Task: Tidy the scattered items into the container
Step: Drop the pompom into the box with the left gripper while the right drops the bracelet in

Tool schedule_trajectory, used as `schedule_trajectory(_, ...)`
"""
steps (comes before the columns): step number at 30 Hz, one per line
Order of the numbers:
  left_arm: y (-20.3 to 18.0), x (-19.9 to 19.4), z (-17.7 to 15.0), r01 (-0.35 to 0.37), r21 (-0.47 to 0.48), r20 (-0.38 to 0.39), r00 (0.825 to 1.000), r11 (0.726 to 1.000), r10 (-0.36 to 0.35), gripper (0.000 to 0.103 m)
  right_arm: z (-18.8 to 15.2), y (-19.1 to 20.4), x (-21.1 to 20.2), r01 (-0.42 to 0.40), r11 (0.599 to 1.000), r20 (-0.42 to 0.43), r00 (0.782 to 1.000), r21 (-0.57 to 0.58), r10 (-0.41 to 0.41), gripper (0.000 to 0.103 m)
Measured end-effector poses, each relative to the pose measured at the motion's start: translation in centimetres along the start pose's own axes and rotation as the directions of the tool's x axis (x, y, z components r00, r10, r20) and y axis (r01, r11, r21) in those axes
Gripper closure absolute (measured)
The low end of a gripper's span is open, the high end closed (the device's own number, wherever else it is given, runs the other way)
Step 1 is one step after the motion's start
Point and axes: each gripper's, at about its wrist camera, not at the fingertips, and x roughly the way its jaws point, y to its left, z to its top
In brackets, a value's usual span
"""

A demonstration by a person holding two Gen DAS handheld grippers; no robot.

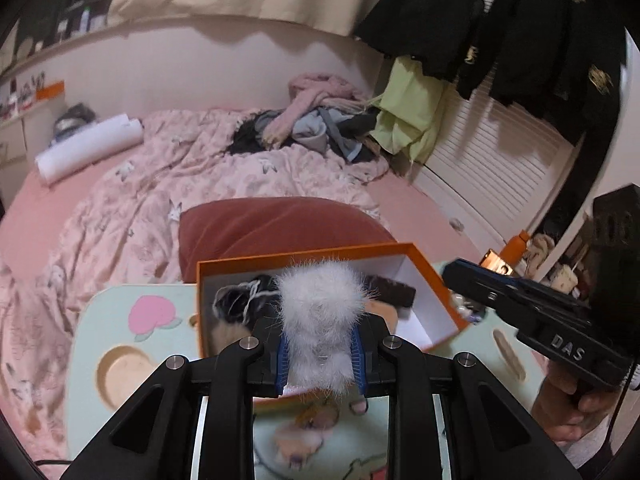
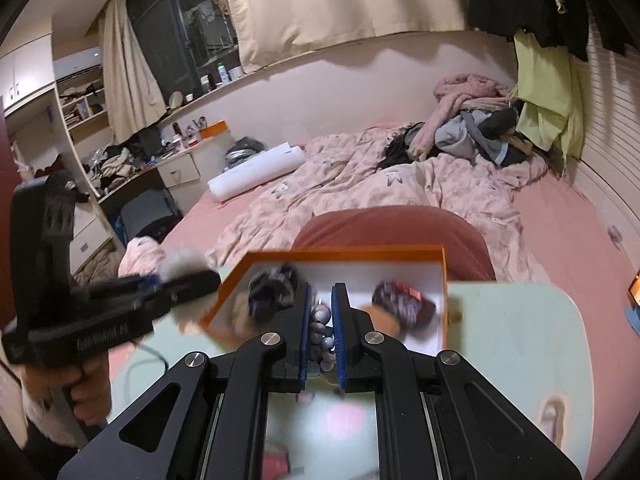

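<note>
Both grippers carry loads toward the orange box (image 1: 424, 256) on the tray table (image 1: 160, 292): left gripper (image 1: 320, 354) pinches a white fur pompom (image 1: 320, 300), right gripper (image 2: 321, 320) clamps a bead string (image 2: 322, 330), ready for dropping inside.

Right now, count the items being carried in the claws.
2. A white fluffy pompom is clamped in the left claw; a string of grey beads is clamped in the right claw. Both are at the orange box. Nothing else seems held.
</note>
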Motion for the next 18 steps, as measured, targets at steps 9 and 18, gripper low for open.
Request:
schedule_trajectory(9, 1.1, 2.9, -0.4, -0.003, -0.083, -0.003, 1.000, 0.997, 0.003, 0.044, 0.6, -2.6, 8.0, -0.013, 0.987, -0.205, 0.978, 0.160, 0.046, 0.081)
schedule_trajectory(18, 1.0, -1.1, -2.8, -0.098, -0.045, 0.033, 0.995, 0.994, 0.099, 0.026, -1.4, -1.6, 1.7, -0.007, 0.986, -0.046, 0.999, 0.168, 0.015, 0.040)
